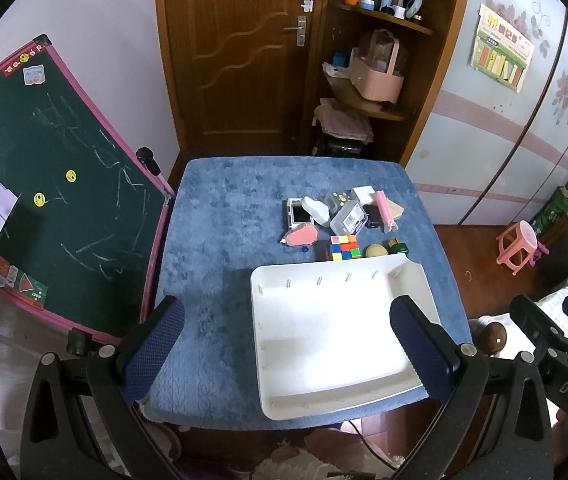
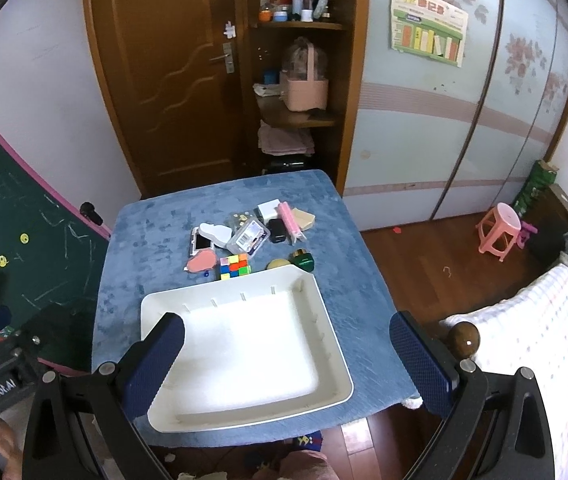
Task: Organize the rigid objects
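A white tray [image 1: 424,284] lies on the blue-covered table [image 1: 212,240], near its front edge; it also shows in the right wrist view [image 2: 324,312]. Beyond it sits a cluster of small objects: a Rubik's cube [image 1: 344,247] [image 2: 235,266], a pink heart-shaped item [image 1: 301,236] [image 2: 203,261], a clear plastic box [image 1: 348,218] [image 2: 249,237], a green jar [image 1: 397,246] [image 2: 303,260], a pink stick [image 1: 384,207] [image 2: 289,220]. My left gripper [image 1: 288,352] is open and empty, above the front of the table. My right gripper [image 2: 284,356] is open and empty, above the tray.
A green chalkboard [image 1: 56,184] leans at the table's left. A wooden door [image 1: 236,52] and shelf [image 1: 380,108] stand behind. A pink stool [image 2: 498,234] stands on the wood floor at right. A bed edge with a patterned cover [image 2: 536,340] lies at the right.
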Demonstrator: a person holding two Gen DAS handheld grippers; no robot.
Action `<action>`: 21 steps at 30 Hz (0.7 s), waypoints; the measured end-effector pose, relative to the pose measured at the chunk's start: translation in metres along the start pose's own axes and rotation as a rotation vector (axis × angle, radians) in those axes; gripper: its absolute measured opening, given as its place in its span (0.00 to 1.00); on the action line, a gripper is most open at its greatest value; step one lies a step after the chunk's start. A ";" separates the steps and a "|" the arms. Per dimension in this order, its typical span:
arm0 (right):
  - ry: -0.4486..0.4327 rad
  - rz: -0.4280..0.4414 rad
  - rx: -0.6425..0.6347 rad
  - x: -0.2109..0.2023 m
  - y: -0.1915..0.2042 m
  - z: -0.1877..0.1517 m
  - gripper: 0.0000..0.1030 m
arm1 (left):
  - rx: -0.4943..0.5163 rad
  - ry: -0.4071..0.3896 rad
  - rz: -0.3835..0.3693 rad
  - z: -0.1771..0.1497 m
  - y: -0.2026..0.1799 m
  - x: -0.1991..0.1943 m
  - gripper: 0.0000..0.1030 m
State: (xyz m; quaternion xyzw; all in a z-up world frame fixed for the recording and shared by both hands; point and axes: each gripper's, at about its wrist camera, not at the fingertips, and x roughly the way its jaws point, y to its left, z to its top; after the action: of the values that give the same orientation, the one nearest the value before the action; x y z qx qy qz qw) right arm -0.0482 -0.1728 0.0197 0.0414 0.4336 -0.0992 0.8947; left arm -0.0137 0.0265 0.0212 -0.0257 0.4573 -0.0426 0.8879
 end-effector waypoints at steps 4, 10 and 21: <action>0.005 -0.029 0.007 0.002 -0.004 0.002 1.00 | 0.014 0.008 -0.015 0.004 -0.002 0.005 0.99; 0.017 -0.037 0.010 0.013 -0.012 0.010 1.00 | 0.035 0.000 -0.009 0.013 -0.009 0.009 0.99; 0.047 0.041 -0.010 0.050 -0.034 0.065 1.00 | 0.054 0.006 0.042 0.058 -0.026 0.036 0.99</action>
State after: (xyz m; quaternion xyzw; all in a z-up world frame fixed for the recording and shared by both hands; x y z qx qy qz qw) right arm 0.0246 -0.2235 0.0208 0.0483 0.4541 -0.0775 0.8862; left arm 0.0529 -0.0025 0.0281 0.0080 0.4591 -0.0362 0.8876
